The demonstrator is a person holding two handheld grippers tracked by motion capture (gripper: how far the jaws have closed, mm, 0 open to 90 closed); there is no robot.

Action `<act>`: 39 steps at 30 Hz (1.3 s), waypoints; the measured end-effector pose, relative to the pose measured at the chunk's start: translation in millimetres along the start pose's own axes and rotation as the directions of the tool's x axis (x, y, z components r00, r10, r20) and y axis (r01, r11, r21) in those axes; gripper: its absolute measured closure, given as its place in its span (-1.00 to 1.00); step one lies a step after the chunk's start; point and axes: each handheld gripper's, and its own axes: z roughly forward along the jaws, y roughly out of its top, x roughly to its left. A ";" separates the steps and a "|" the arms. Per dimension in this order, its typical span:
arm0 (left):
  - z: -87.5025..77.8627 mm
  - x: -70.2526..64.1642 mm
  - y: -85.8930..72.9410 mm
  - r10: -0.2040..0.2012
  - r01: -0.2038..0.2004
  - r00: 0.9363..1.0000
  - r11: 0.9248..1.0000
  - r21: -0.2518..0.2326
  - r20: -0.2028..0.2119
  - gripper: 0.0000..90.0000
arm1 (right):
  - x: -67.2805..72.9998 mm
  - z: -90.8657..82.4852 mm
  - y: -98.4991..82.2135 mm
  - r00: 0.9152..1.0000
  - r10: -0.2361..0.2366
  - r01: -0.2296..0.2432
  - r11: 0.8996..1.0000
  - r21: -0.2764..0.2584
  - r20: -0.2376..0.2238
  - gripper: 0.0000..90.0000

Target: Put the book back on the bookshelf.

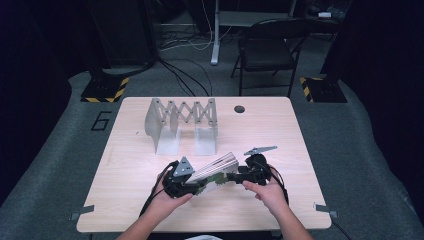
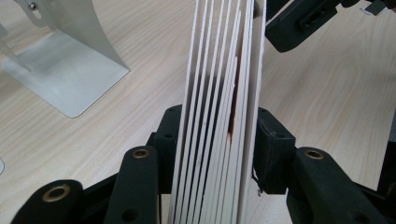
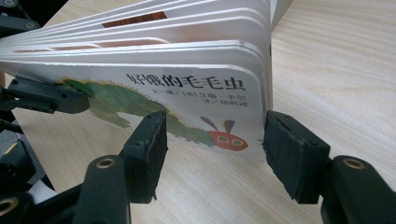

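A white board book (image 1: 217, 167) with a green caterpillar on its cover (image 3: 187, 88) hangs tilted just above the table's front middle, held between both grippers. My left gripper (image 1: 199, 186) is shut on it. Its pads (image 2: 271, 149) press the outer boards, and the thick pages (image 2: 219, 70) fan out between them. My right gripper (image 1: 235, 176) is shut on the book's other end. One pad (image 3: 152, 140) lies on the cover and the other (image 3: 289, 158) sits by the spine corner. A black finger of the left gripper (image 3: 46, 98) shows at the book's far end.
A grey metal accordion book rack (image 1: 182, 122) stands at the back of the light wooden table (image 1: 125, 200), and its curved end plate (image 2: 70, 79) is close by on the left. A cable hole (image 1: 239, 109) lies behind, and a folding chair (image 1: 270, 50) stands beyond the table.
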 end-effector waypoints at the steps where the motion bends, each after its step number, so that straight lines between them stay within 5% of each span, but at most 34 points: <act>1: 0.0 0.0 0.1 0.001 -0.001 1.000 1.000 0.001 -0.001 0.32 | -0.8 0.5 0.0 1.000 -0.009 0.009 1.000 -0.007 -0.001 -0.12; 9: 0.4 -2.8 0.4 0.012 -0.012 1.000 1.000 0.003 0.010 0.48 | -4.0 -1.0 -0.6 1.000 0.008 -0.008 1.000 -0.011 -0.003 -0.12; 18: -3.4 -18.3 1.6 0.094 -0.095 0.995 0.994 0.046 0.034 0.67 | -1.7 1.5 0.5 1.000 -0.026 0.026 1.000 0.011 -0.002 -0.13; 39: -28.1 -5.5 -7.0 0.032 -0.031 0.999 0.998 0.048 -0.006 0.68 | 5.6 12.6 7.2 0.996 -0.088 0.088 0.995 0.043 -0.015 -0.15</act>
